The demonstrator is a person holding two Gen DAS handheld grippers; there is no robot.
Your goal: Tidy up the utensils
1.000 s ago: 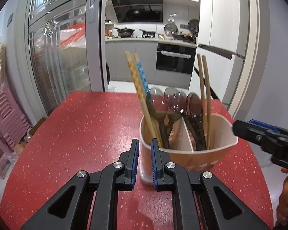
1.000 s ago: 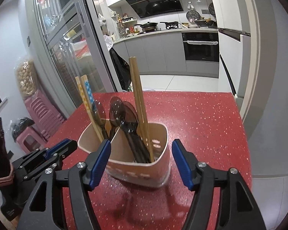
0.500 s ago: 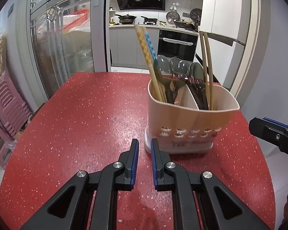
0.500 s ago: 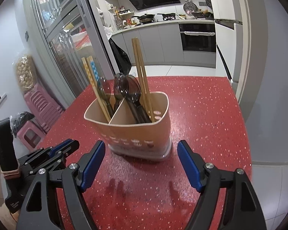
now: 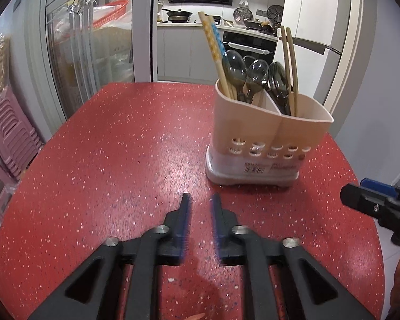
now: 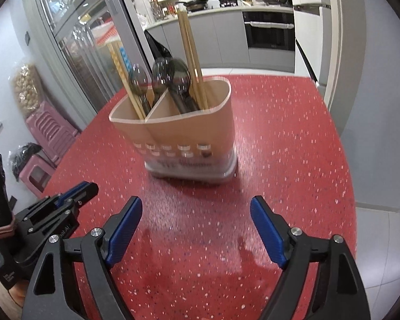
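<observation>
A red speckled tabletop (image 5: 125, 144) fills both views, with a grey kitchen and a glass-door cabinet behind it. On it stands a beige two-compartment utensil holder (image 5: 269, 138), the landmark here. One compartment holds patterned yellow and blue chopsticks (image 5: 213, 50) and two dark translucent spoons (image 5: 242, 72); the other holds a third dark spoon (image 5: 278, 80) and a pair of plain wooden chopsticks (image 5: 289, 64). All stand upright, leaning slightly against the rim. The left gripper (image 5: 201, 208) hangs over the bare table in front of the holder, on the patterned-chopstick side, its blue-padded fingers blurred; its jaws have just been opening, a clear gap shows between them, and nothing lies in that gap. The right gripper (image 6: 196, 221) faces the holder from in front, short of its base and not touching it; its jaws have just been opening too and stand wide apart, with only red tabletop between the pads.
</observation>
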